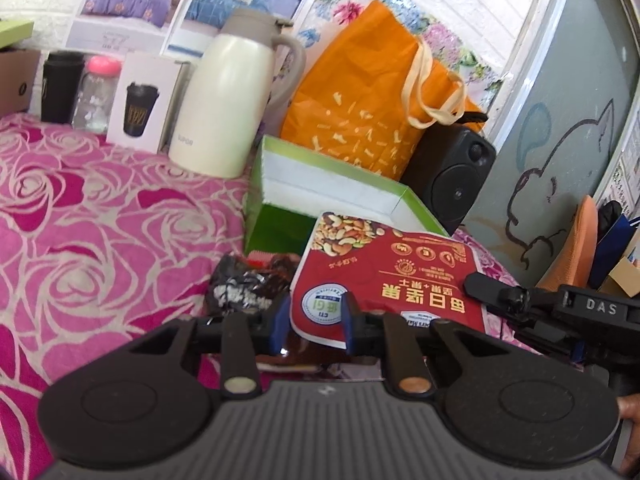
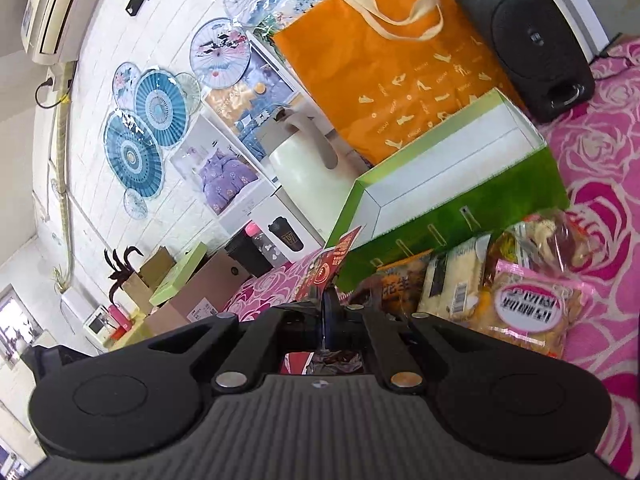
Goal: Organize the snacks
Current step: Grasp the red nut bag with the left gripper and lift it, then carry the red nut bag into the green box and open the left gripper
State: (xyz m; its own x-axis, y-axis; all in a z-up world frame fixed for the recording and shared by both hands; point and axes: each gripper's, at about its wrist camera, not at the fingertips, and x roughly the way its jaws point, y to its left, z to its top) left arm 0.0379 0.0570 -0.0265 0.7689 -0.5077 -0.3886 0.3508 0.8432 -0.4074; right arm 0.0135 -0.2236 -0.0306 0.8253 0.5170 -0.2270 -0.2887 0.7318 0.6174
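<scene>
Nearest the lens, the left gripper (image 1: 316,320) is clamped on the near edge of a red nut pack (image 1: 384,276), its blue pads pinching the pack's corner so that it tilts clear of the pink rose-patterned table (image 1: 100,220). To the right in the same view, the right gripper (image 1: 486,288) reaches in at the pack's far side; in its own camera its fingers are pressed together on what looks like the red pack's edge, seen end-on, so both claws appear to share one load. Just beyond the left fingers lies a dark wrapped snack (image 1: 248,284). Beside the right gripper, a row of snack packets (image 2: 480,280) waits along the box's green front wall, a pink-labelled bun (image 2: 532,312) closest. Behind them stands the open green box (image 1: 332,184), its white inside apparently empty, near the table's back edge. Farther back sit a cream flask (image 1: 232,96), an orange bag (image 1: 380,92) and a black speaker (image 1: 452,176). The step in hand seems to be carrying the nut pack toward the box. The next move calls for both hands to lift together, level the pack over the box's rim, then lower and release it inside.
</scene>
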